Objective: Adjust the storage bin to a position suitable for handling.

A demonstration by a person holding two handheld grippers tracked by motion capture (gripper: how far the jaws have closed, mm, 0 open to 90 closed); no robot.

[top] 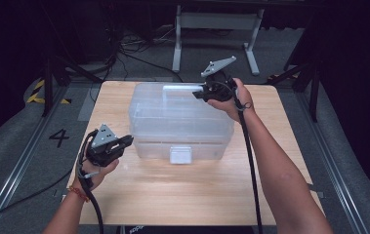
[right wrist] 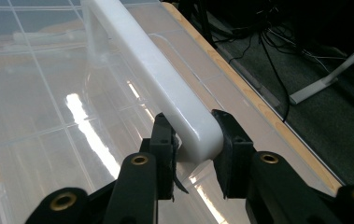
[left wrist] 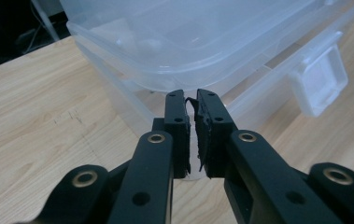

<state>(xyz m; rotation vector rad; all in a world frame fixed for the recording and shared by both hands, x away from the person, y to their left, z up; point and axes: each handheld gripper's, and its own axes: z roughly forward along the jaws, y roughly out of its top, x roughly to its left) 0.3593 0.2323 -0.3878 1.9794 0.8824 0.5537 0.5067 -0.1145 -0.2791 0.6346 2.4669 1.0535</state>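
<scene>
Clear bin (top: 180, 122) on table (top: 173, 195). Right claw (right wrist: 194, 140) pinching white handle (right wrist: 156, 70) on lid. Left claw (left wrist: 192, 109) pressed together, empty, beside bin's front-left corner.

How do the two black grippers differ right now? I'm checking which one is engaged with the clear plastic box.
The right gripper is shut on the white handle atop the clear plastic box; the left gripper is shut on nothing, beside its front corner. The right is raised, the left low near the table. Both are hand-held.
</scene>
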